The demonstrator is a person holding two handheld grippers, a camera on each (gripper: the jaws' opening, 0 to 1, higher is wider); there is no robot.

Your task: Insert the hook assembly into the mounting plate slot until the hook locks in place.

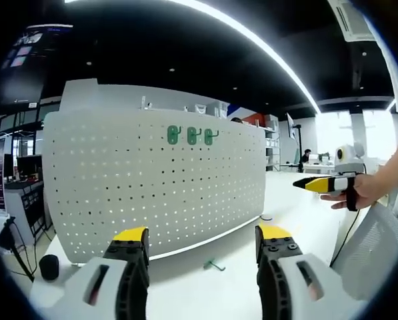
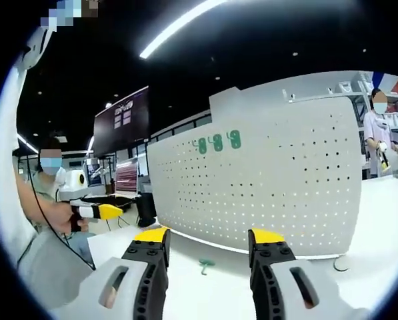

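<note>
- The small green plastic hook assembly (image 1: 214, 265) lies flat on the white tabletop (image 1: 205, 287) at lower centre of your left gripper view, just in front of the pegboard's base; in your right gripper view it (image 2: 205, 265) sits at lower centre, between the two jaws.
- The tall white perforated mounting plate (image 1: 152, 183) stands upright across the middle of the frame, with three green hooks (image 1: 192, 136) already hanging in a row near its top edge.
- Your left gripper (image 1: 202, 248), with yellow tips on black-and-white jaws, is spread wide and holds nothing.
- Your right gripper (image 2: 207, 248) is likewise spread apart and empty, well short of the hook.
- At right centre of your left gripper view, your hand (image 1: 359, 190) holds the other yellow-tipped gripper.
- A small black round object (image 1: 49, 267) rests at lower left, beside the plate.
</note>
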